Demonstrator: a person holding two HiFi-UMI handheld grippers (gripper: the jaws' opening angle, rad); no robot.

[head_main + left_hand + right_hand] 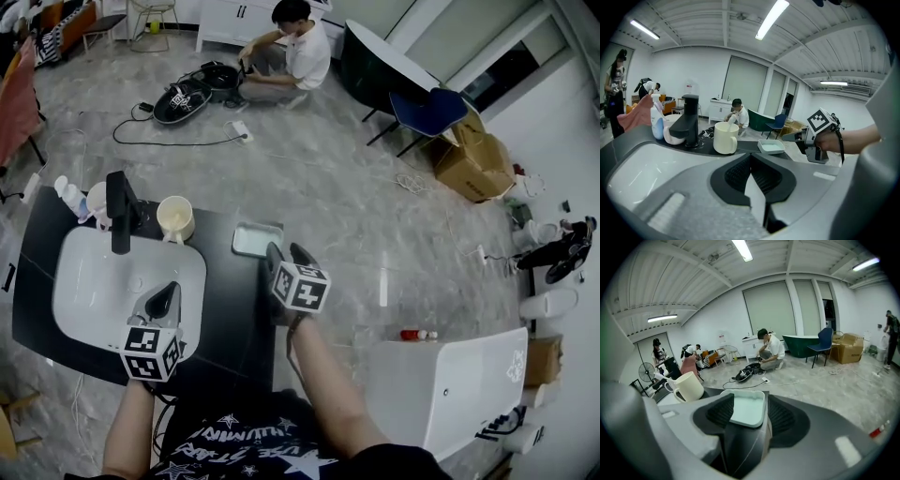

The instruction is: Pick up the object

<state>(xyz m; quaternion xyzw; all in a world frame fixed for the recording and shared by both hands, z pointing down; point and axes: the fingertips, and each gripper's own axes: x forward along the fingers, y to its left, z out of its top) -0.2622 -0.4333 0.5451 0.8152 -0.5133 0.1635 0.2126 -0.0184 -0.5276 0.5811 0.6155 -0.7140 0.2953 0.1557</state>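
The small tray (257, 239) lies on the table (234, 319) just ahead of the right gripper (286, 251). Its fingers stand apart and empty, framing the tray, whose long axis seems to run away from their tips. The left gripper (169, 294), fingers closed on nothing, sits well off to the tray's left, so the right is nearer.

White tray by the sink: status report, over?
Left tongs shut, over sink. Right tongs open, white tray lined up between them, ungripped. Mug stands apart, nothing blocking.
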